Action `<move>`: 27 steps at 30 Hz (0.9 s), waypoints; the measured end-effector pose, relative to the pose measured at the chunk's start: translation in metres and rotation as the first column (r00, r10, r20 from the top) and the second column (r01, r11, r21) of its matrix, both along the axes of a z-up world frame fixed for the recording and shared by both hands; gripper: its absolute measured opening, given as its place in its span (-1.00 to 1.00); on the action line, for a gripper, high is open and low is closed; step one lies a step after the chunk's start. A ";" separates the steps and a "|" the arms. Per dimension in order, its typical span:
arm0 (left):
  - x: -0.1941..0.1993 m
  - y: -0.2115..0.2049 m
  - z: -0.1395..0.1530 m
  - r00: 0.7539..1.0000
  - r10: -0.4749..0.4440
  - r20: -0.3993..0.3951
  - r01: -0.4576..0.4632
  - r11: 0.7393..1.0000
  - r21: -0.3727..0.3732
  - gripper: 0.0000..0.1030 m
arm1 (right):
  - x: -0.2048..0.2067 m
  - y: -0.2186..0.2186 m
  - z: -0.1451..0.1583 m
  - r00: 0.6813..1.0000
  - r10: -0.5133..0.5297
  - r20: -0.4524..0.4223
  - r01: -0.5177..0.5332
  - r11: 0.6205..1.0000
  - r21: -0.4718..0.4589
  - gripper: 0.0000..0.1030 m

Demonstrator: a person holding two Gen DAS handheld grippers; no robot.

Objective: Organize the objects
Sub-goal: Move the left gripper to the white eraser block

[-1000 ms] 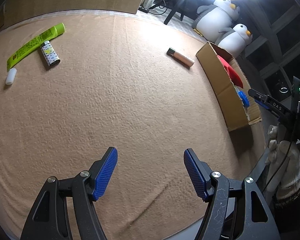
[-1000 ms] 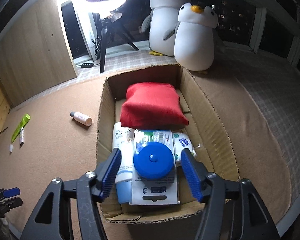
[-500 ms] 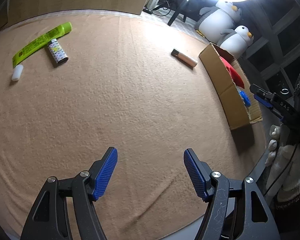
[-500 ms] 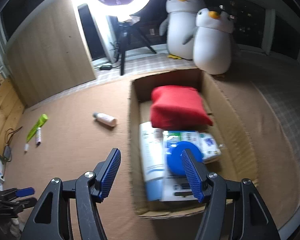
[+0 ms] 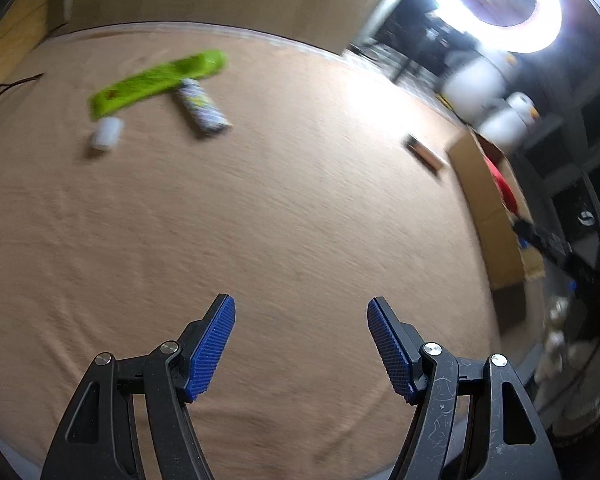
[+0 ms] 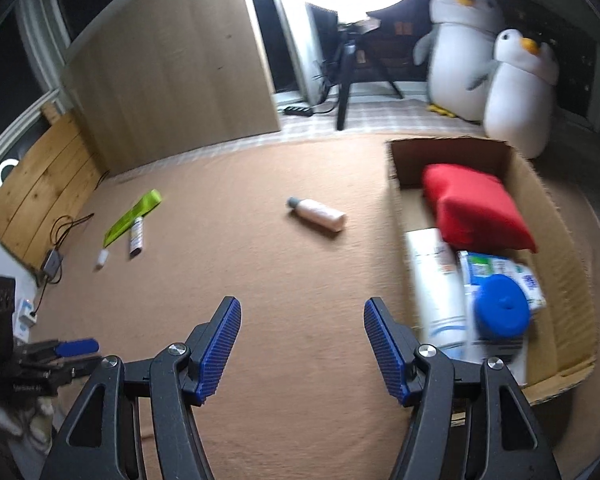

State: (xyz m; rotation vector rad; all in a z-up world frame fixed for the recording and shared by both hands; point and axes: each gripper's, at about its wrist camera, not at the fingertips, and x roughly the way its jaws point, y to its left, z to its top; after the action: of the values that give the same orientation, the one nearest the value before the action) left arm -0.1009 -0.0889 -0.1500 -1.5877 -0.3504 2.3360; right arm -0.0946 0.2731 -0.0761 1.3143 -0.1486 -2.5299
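Observation:
A cardboard box (image 6: 556, 216) at the right holds a red pouch (image 6: 472, 208), a white tube (image 6: 436, 280), a packet (image 6: 496, 272) and a blue-lidded jar (image 6: 500, 312). A pink bottle (image 6: 318, 214) lies on the tan cloth left of the box. A green tube (image 5: 156, 80), a patterned stick (image 5: 202, 106) and a white cap (image 5: 106, 133) lie far left. My left gripper (image 5: 300, 344) is open and empty over bare cloth. My right gripper (image 6: 302, 344) is open and empty, left of the box. The box also shows in the left wrist view (image 5: 484, 200).
Two penguin plush toys (image 6: 496, 68) stand behind the box. A ring light on a tripod (image 6: 348, 80) stands at the back. Wood panels (image 6: 172, 76) line the back left. Cables and a small adapter (image 6: 52, 260) lie at the cloth's left edge.
My right gripper has swung left, away from above the box, over the cloth. My left gripper has turned left, bringing the green tube and stick nearer the centre.

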 end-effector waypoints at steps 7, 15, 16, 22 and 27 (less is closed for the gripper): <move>-0.045 -0.060 0.003 0.989 0.138 -0.049 -0.142 0.985 -0.096 0.40 | 0.007 -0.024 -0.008 0.999 0.023 0.047 -0.023 1.000 -0.007 0.17; -0.098 -0.111 -0.010 0.972 0.233 -0.036 -0.235 0.967 -0.097 0.40 | 0.010 -0.034 -0.017 0.994 0.016 0.106 -0.015 1.000 -0.009 0.17; -0.101 -0.112 -0.012 0.970 0.241 -0.033 -0.243 0.966 -0.087 0.40 | 0.011 -0.035 -0.017 0.994 0.018 0.107 -0.018 1.000 -0.007 0.17; -0.127 -0.125 -0.029 0.962 0.275 0.004 -0.274 0.960 -0.048 0.38 | 0.013 -0.038 -0.018 0.993 0.018 0.113 -0.018 1.000 -0.002 0.17; -0.137 -0.124 -0.038 0.965 0.262 0.011 -0.260 0.961 -0.096 0.38 | 0.014 -0.034 -0.019 0.993 0.005 0.118 -0.005 1.000 -0.001 0.17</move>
State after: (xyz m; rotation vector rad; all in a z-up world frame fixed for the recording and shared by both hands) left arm -0.2383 -0.2126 -0.1879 -1.7054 -0.4902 2.5642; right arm -0.0809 0.2395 -0.0948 1.4624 -0.1700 -2.4484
